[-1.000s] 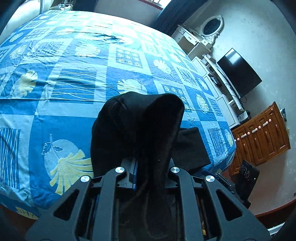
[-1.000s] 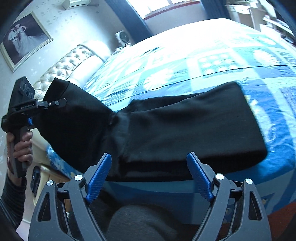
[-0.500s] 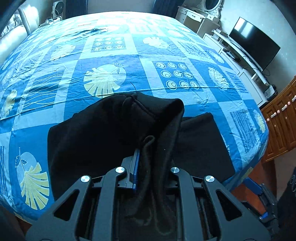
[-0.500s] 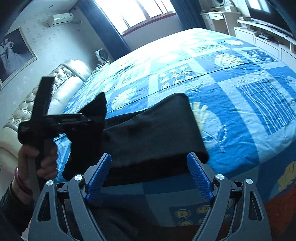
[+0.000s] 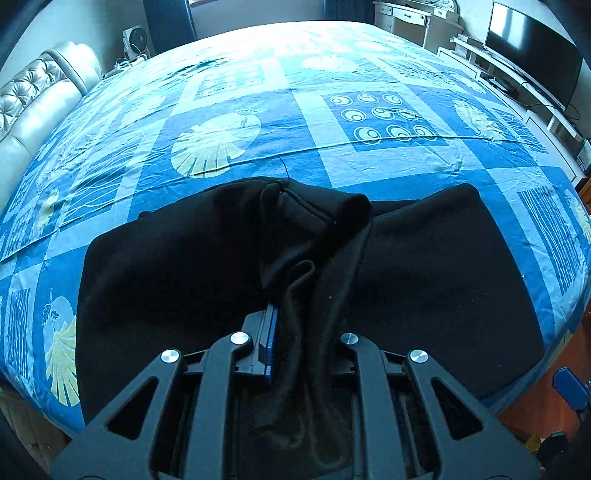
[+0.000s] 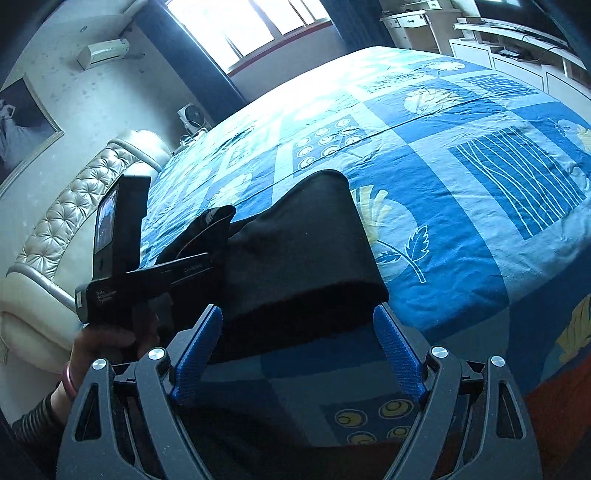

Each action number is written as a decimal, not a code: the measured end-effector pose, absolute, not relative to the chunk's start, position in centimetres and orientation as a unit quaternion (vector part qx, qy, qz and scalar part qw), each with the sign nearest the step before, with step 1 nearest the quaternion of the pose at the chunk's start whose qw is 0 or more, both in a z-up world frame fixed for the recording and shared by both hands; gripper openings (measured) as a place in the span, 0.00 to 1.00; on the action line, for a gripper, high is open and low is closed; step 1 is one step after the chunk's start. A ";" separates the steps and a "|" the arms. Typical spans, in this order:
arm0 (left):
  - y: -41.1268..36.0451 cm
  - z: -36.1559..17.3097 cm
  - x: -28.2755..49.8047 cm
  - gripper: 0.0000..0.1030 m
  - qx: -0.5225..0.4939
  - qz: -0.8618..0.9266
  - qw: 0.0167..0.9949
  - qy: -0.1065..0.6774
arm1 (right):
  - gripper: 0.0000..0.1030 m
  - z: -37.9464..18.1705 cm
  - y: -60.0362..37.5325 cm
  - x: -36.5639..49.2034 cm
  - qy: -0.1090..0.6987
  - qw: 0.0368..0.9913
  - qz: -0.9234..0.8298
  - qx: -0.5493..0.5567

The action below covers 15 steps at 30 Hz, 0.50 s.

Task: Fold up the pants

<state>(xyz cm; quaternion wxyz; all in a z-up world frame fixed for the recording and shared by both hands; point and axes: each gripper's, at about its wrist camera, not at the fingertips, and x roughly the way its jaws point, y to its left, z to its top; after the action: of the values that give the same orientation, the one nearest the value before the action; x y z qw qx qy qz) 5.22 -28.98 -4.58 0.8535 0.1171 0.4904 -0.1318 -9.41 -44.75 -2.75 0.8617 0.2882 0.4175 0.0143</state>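
Black pants (image 5: 424,280) lie folded across the near edge of the blue patterned bed (image 5: 258,122). My left gripper (image 5: 295,317) is shut on a bunched flap of the pants, which drapes over its fingers and hides the tips. In the right wrist view the pants (image 6: 295,251) sit just ahead, with the left gripper (image 6: 207,266) pinching their left end, held by a person's hand (image 6: 107,339). My right gripper (image 6: 299,325) stands open at the bed's edge, its blue pads (image 6: 397,354) apart on either side of the pants' near fold, not pressing it.
A padded cream headboard (image 6: 66,221) runs along the left of the bed. A television (image 5: 532,48) on a white cabinet stands to the right. A window (image 6: 236,26) and a wall air conditioner (image 6: 103,48) are at the back. The bedspread stretches far beyond the pants.
My left gripper has swung across and lowered with the pants' end, laying it over the rest of the garment. The right gripper shifted a little along the bed's edge and stayed open.
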 end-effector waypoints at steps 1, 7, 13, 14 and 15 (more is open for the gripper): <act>-29.2 -4.7 5.1 0.14 0.122 -0.128 0.855 0.487 | 0.81 -2.7 -44.8 -9.5 0.418 0.861 0.014 0.289; -30.0 -5.2 4.3 0.18 0.151 -0.119 0.863 0.468 | 0.81 -3.1 -45.1 -9.7 0.420 0.859 0.009 0.293; -30.4 -5.3 3.9 0.29 0.151 -0.121 0.866 0.461 | 0.81 -3.2 -45.4 -9.7 0.421 0.859 0.006 0.291; -30.5 -5.4 3.9 0.30 0.152 -0.122 0.867 0.459 | 0.81 -3.3 -45.4 -9.7 0.421 0.859 0.006 0.292; -30.6 -5.4 3.8 0.34 0.154 -0.124 0.867 0.458 | 0.81 -3.3 -45.4 -9.7 0.423 0.858 0.006 0.291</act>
<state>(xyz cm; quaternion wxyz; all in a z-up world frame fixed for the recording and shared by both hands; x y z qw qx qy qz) 3.76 -30.63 -5.42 0.8670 0.1536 0.4575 -0.1238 -9.73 -45.42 -3.34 0.8582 0.2915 0.4225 0.0056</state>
